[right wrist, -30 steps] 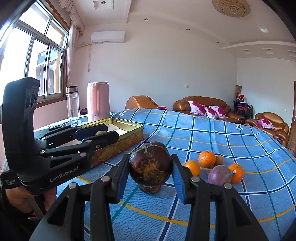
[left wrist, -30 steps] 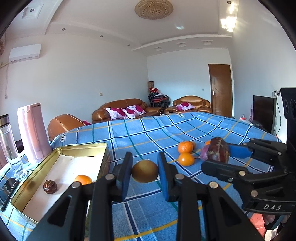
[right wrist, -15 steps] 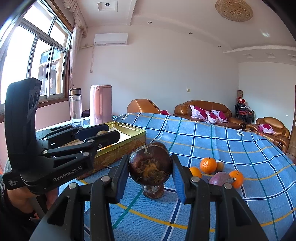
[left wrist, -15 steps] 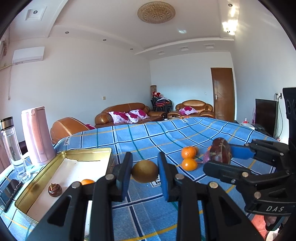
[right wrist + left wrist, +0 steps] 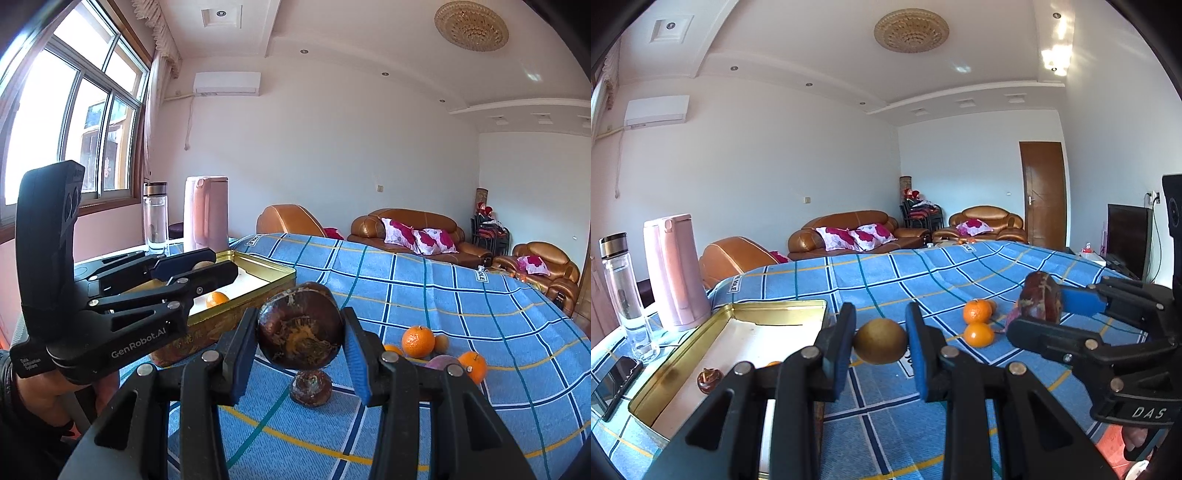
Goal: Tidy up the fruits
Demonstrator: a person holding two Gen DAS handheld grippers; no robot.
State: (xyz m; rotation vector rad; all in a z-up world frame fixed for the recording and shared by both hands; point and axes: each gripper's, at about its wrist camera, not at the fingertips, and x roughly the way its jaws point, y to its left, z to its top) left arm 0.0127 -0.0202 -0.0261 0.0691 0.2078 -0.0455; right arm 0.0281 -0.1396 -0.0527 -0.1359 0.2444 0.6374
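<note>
Fingers of both grippers pinch fruit above the counter.
Left gripper holds a kiwi beside the tin; right gripper holds a mangosteen, oranges beyond.

White walls, brown leather sofas, wooden door, sunlit window, perhaps a television.

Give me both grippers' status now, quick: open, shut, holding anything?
Left gripper: shut on the brown-green round fruit.
Right gripper: shut on the dark purple fruit, held above the blue cloth.
</note>
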